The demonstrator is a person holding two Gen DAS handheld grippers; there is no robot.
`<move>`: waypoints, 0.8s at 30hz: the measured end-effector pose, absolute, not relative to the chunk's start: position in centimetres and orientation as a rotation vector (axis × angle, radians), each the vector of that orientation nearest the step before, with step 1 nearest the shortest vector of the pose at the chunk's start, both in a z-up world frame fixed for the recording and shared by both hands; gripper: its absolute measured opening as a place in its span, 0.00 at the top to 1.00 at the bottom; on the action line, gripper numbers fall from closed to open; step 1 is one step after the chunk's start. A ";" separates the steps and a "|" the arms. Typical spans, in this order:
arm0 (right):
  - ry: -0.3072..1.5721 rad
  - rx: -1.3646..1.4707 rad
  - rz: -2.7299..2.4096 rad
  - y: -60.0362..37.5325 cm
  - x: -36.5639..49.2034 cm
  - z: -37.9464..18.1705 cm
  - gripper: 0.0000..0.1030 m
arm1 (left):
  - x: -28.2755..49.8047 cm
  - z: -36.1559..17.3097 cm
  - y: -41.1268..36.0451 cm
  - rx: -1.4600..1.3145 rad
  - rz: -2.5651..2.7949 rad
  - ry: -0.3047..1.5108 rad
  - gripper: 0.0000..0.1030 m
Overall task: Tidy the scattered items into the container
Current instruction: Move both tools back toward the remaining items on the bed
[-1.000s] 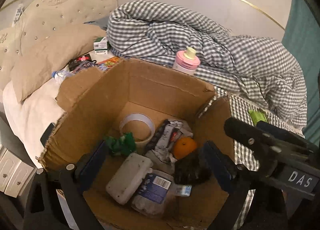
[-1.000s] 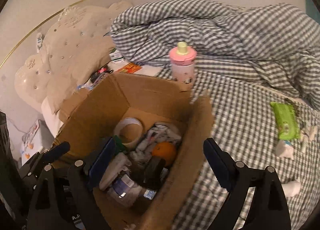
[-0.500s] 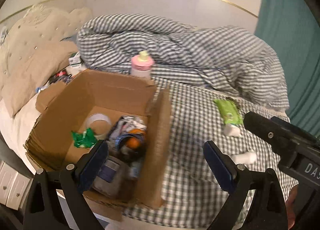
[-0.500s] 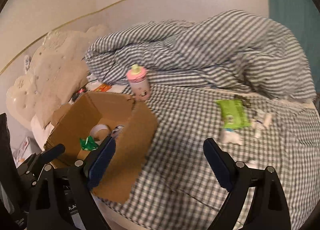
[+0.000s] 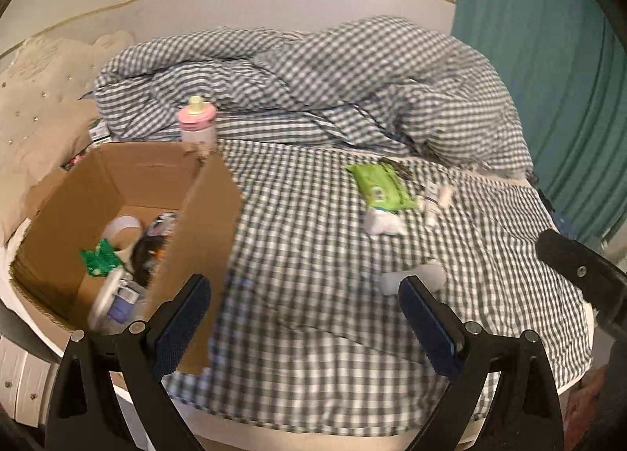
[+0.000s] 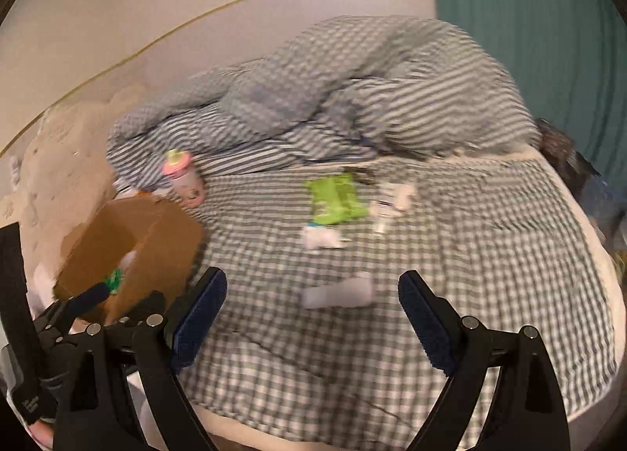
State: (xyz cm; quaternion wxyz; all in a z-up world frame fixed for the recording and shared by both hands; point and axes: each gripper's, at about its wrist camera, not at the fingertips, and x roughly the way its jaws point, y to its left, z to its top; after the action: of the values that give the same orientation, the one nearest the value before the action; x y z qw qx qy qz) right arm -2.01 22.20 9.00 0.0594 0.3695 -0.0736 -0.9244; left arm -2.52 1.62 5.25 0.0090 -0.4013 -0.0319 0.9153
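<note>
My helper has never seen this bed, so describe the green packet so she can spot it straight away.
Start at the cardboard box on the checked sheet, then look right, toward the teal curtain. The green packet lies flat, the only bright green thing out there, among small white items.

Two handheld grippers, the left gripper (image 5: 303, 317) and right gripper (image 6: 311, 314), each with black angular plastic arms, silver screws at the joints, and two dark blue textured finger pads (image 5: 182, 317).
</note>
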 end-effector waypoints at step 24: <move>-0.387 1.394 -2.791 31.7 -11.0 1.2 0.13 | -9.8 -5.5 13.2 -1.242 2.599 0.318 0.04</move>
State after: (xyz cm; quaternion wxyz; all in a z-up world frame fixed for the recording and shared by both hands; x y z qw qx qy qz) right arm -10.96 31.70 1.20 -0.0013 0.4435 -0.1232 -0.8878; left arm -9.77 13.18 -5.48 0.1216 -0.4255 0.1089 0.8901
